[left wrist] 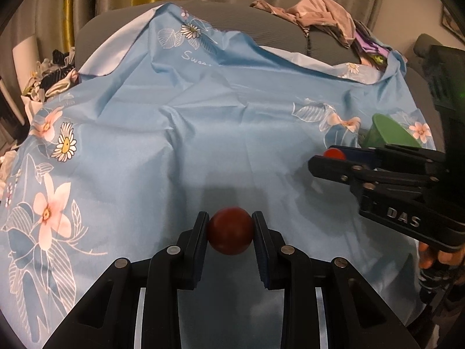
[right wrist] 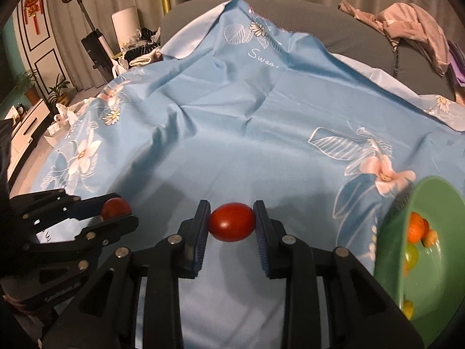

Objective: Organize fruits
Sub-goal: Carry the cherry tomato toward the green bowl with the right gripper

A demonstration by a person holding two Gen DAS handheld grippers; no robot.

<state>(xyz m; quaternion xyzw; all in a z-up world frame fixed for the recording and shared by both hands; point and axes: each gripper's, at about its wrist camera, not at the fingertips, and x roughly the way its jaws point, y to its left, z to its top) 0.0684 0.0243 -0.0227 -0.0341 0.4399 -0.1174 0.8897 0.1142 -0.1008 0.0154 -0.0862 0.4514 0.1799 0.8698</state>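
While both grips hold: each gripper has a small fruit pinched clear above the cloth
Left fruit: dark red, round, smooth cherry tomato (left wrist: 230, 230), squeezed between the nearly closed pads of the left gripper (left wrist: 230, 232)
Right fruit: brighter red, oval, glossy tomato (right wrist: 232, 222), clamped crosswise in the right gripper (right wrist: 232, 224), jaws almost together
Bowl: smooth green plastic bowl (right wrist: 436, 261) just right of the right gripper, holding orange and yellow-green fruit
Cloth: wrinkled light blue floral sheet (right wrist: 247, 145), soft, likely to let fruit roll
Advice: carry low over the bowl's rim, part the jaws gently, right one first, as it is nearer
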